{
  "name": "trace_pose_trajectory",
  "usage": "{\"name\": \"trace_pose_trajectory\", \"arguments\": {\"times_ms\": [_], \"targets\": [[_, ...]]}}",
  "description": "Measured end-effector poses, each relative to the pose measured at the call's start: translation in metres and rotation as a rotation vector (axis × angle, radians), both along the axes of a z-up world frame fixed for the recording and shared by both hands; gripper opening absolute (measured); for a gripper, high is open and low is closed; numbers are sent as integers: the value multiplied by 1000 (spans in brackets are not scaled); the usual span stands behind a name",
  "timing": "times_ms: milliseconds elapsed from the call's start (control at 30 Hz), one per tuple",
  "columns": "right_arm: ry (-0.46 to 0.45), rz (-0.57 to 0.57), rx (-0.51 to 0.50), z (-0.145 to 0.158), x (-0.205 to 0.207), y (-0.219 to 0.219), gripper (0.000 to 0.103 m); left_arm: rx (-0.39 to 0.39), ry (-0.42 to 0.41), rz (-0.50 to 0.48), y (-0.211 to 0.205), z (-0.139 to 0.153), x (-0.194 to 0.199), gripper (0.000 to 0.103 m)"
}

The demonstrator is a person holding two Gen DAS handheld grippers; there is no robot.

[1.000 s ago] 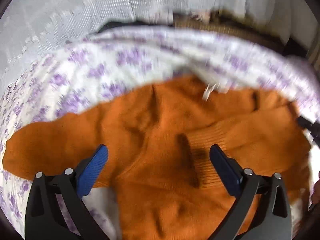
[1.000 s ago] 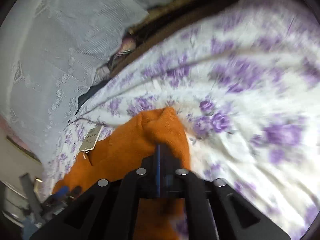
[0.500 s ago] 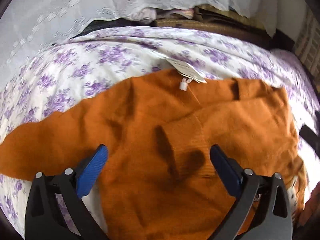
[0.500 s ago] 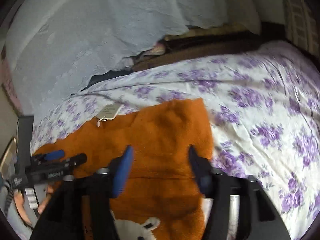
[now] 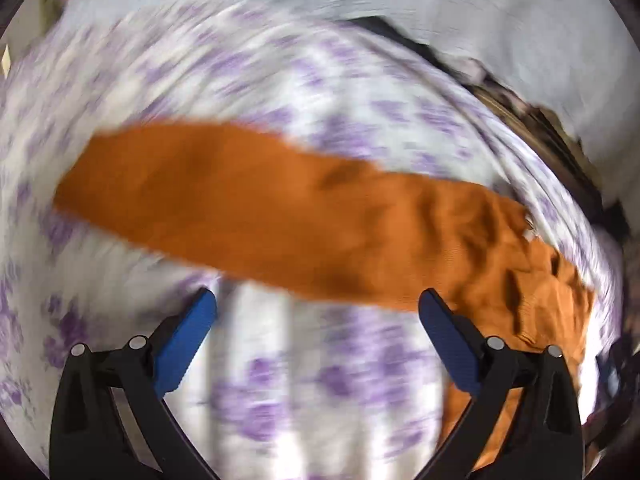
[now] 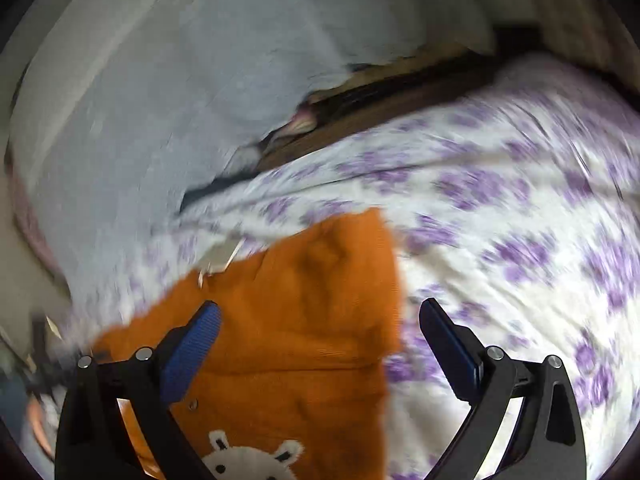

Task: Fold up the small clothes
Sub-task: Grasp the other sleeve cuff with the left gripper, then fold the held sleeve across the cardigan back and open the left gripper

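Note:
A small orange knitted sweater (image 6: 304, 320) lies on the purple-flowered bedsheet (image 6: 520, 248), its white animal face (image 6: 248, 460) showing near the bottom edge of the right wrist view. A paper tag (image 6: 224, 256) sits at its collar. My right gripper (image 6: 320, 316) hovers over the folded right side, jaws opening wide, pads off the cloth. In the left wrist view, one long orange sleeve (image 5: 240, 208) stretches out to the left across the sheet (image 5: 320, 380). My left gripper (image 5: 316, 312) is open just in front of that sleeve, holding nothing. The picture is motion-blurred.
A white lace-patterned cover (image 6: 180, 80) hangs behind the bed. A dark wooden edge (image 6: 380, 108) runs along the bed's far side. Blurred dark objects (image 6: 40, 360) stand at the left edge of the right wrist view.
My right gripper let go of the sweater's folded side and opened wide, backing away a little. My left gripper swung left from over the sweater's body to the outstretched sleeve, rolling as it went.

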State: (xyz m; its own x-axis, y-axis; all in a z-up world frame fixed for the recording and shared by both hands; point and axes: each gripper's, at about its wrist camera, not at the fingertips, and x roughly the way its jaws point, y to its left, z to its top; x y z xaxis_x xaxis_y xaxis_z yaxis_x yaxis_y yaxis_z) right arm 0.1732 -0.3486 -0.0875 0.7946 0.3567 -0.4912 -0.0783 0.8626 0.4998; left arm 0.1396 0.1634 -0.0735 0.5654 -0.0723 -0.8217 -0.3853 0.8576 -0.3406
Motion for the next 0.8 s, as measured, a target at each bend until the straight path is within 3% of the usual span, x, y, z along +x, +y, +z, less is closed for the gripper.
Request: {"name": "trace_pose_trajectory", "arguments": {"times_ms": [100, 200, 267, 367, 400, 433, 500, 633, 800], "targets": [[86, -64, 188, -19, 3, -32, 99, -107, -59, 16, 17, 7, -5, 98], [130, -107, 283, -32, 3, -53, 99, -67, -88, 40, 18, 13, -5, 98], [133, -109, 254, -31, 5, -48, 99, -74, -86, 57, 23, 9, 3, 98], [167, -93, 114, -34, 13, -30, 100, -98, -107, 99, 33, 7, 13, 96], [172, -88, 56, -33, 15, -23, 100, -87, -113, 111, 36, 8, 16, 82], [176, -87, 24, -32, 16, -20, 100, -51, -111, 125, 39, 9, 21, 54], [183, -85, -3, -33, 19, -16, 100, -10, -89, 130, 44, 6, 25, 26], [188, -83, -9, -34, 25, -13, 100, -53, -98, 134, 55, 5, 19, 15], [183, -86, 14, -34, 24, -14, 100, 14, -123, 83, 37, 21, 13, 12]]}}
